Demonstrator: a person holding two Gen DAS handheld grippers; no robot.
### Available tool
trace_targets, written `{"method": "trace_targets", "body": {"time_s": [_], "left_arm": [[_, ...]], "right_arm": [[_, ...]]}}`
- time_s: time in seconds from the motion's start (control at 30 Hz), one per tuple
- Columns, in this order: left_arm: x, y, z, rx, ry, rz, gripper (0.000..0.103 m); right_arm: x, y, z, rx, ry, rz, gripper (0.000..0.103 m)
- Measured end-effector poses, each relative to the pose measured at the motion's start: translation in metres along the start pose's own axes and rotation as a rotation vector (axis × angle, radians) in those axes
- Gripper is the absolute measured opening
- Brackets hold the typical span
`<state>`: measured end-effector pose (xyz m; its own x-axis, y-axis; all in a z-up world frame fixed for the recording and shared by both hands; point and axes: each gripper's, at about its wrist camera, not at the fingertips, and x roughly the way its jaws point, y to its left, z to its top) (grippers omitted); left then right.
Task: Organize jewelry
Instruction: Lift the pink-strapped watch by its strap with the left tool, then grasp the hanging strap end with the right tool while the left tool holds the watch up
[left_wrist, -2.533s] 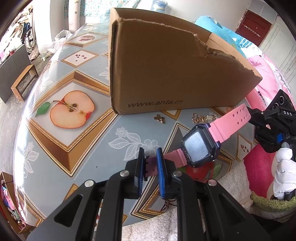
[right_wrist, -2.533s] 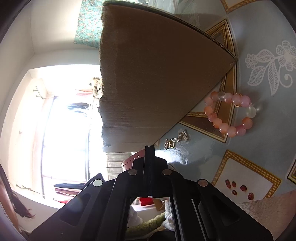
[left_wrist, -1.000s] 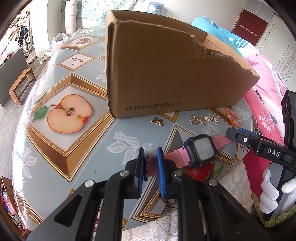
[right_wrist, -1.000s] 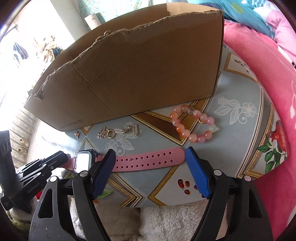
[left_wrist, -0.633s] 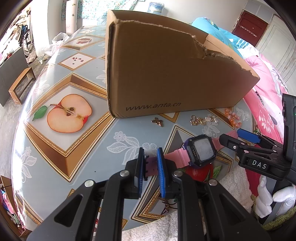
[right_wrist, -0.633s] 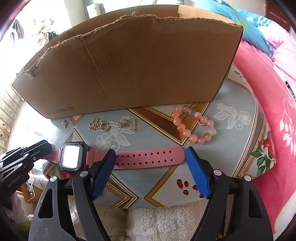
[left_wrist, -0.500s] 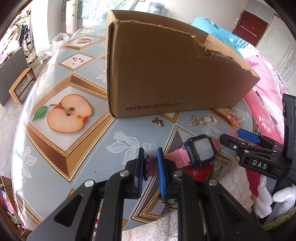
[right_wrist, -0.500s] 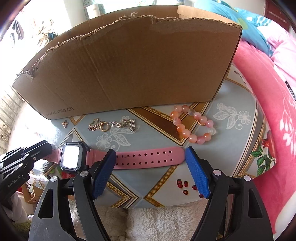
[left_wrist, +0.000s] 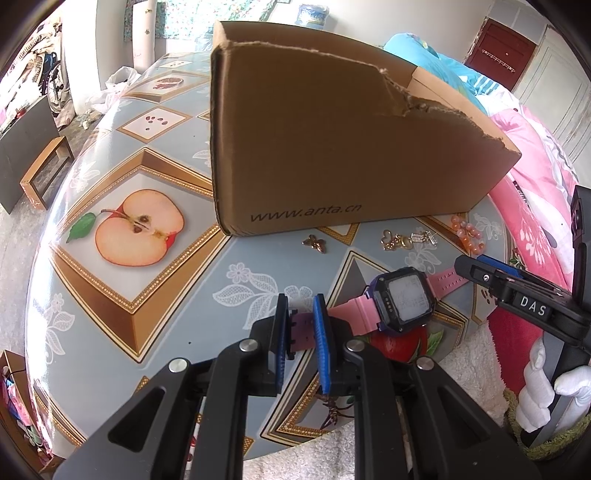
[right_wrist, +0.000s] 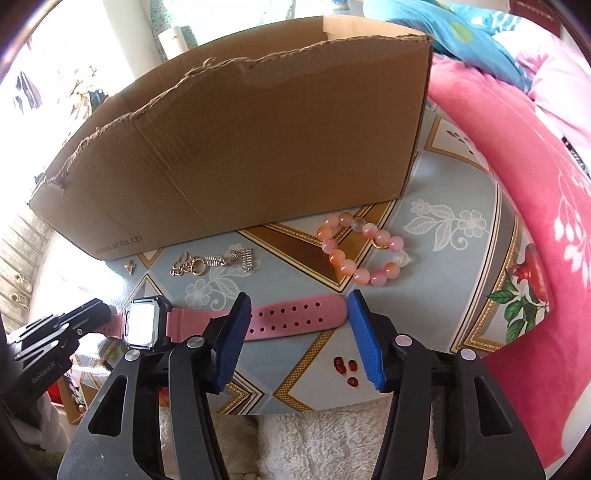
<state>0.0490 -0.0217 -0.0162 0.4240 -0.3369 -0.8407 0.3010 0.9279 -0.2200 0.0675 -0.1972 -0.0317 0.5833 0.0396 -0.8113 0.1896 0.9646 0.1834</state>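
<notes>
A pink-strapped digital watch (left_wrist: 402, 299) lies near the front edge of the patterned table (left_wrist: 147, 295). My left gripper (left_wrist: 300, 325) is shut on its short strap end. In the right wrist view the long holed strap (right_wrist: 295, 317) runs lengthwise between the blue pads of my right gripper (right_wrist: 299, 306), whose jaws are closing without pressing on it. The left gripper (right_wrist: 99, 314) shows at the watch's far end. Behind stands a torn open cardboard box (right_wrist: 240, 147). A pink bead bracelet (right_wrist: 362, 254), a gold key chain (right_wrist: 210, 262) and a small butterfly charm (left_wrist: 314, 243) lie in front of it.
A pink blanket (right_wrist: 517, 184) lies on the bed to the right of the table. White fleece (right_wrist: 314, 443) hangs at the table's front edge. A white-gloved hand (left_wrist: 535, 391) holds the right gripper. A wooden stool (left_wrist: 44, 173) stands on the floor at far left.
The right gripper, earlier shut on the raised strap, let go and came back open around the strap lying on the table. Its jaws are now narrower. The left gripper kept still.
</notes>
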Motion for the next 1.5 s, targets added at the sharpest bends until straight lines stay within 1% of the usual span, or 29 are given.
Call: {"method": "trace_targets", "body": {"time_s": [0.07,0.13,0.23,0.3,0.33,0.4,0.43,0.47,0.6,0.73,0.8,0.87,1.03,1.17,1.23,1.4,1.43,1.47,1.5], "left_arm": [[0.0,0.0,0.0,-0.002,0.0,-0.002,0.014],[0.0,0.001,0.0,-0.001,0.002,-0.003,0.015],[0.0,0.002,0.001,0.001,0.008,-0.01,0.015],[-0.001,0.004,0.001,-0.003,0.011,-0.02,0.014],[-0.002,0.005,0.002,-0.001,0.013,-0.02,0.014],[-0.003,0.006,0.002,0.002,0.016,-0.021,0.013],[-0.004,0.006,0.003,0.0,0.016,-0.026,0.013],[-0.005,0.007,0.004,0.0,0.016,-0.03,0.012],[-0.013,0.008,0.009,-0.015,0.022,-0.054,0.011],[-0.031,0.008,0.018,-0.054,0.009,-0.126,0.009],[-0.04,0.004,0.024,-0.054,0.002,-0.145,0.008],[-0.048,-0.002,0.029,-0.045,-0.008,-0.163,0.008],[-0.064,-0.021,0.042,-0.021,-0.013,-0.218,0.008],[-0.069,-0.042,0.049,0.021,-0.007,-0.227,0.008],[-0.071,-0.053,0.052,0.043,-0.009,-0.226,0.008],[-0.08,-0.07,0.065,0.064,-0.024,-0.262,0.008],[-0.084,-0.073,0.067,0.065,-0.034,-0.278,0.008],[-0.088,-0.076,0.07,0.068,-0.044,-0.291,0.008],[-0.094,-0.079,0.073,0.071,-0.057,-0.307,0.008]], "right_arm": [[-0.002,-0.012,0.003,0.047,0.003,0.042,0.045],[-0.004,-0.024,0.006,0.078,0.008,0.085,0.044],[-0.009,-0.034,0.009,0.051,-0.003,0.116,0.044],[-0.015,-0.036,0.011,-0.014,-0.012,0.155,0.045],[-0.018,-0.035,0.011,-0.058,-0.019,0.161,0.047],[-0.023,-0.029,0.009,-0.177,-0.03,0.178,0.05],[-0.025,-0.024,0.008,-0.238,-0.036,0.176,0.054],[-0.026,-0.019,0.006,-0.3,-0.04,0.176,0.056],[-0.021,0.003,-0.006,-0.505,-0.038,0.166,0.056],[-0.019,0.024,-0.017,-0.619,-0.064,0.172,0.056],[-0.022,0.034,-0.024,-0.655,-0.083,0.175,0.056],[-0.022,0.036,-0.028,-0.686,-0.103,0.174,0.056],[-0.027,0.041,-0.042,-0.736,-0.146,0.199,0.056],[-0.026,0.04,-0.051,-0.758,-0.195,0.193,0.056],[-0.026,0.039,-0.056,-0.754,-0.226,0.186,0.054],[-0.036,0.03,-0.063,-0.699,-0.286,0.218,0.052],[-0.036,0.028,-0.062,-0.683,-0.296,0.224,0.049],[-0.037,0.026,-0.062,-0.667,-0.302,0.226,0.043],[-0.038,0.025,-0.063,-0.651,-0.31,0.225,0.041]]}}
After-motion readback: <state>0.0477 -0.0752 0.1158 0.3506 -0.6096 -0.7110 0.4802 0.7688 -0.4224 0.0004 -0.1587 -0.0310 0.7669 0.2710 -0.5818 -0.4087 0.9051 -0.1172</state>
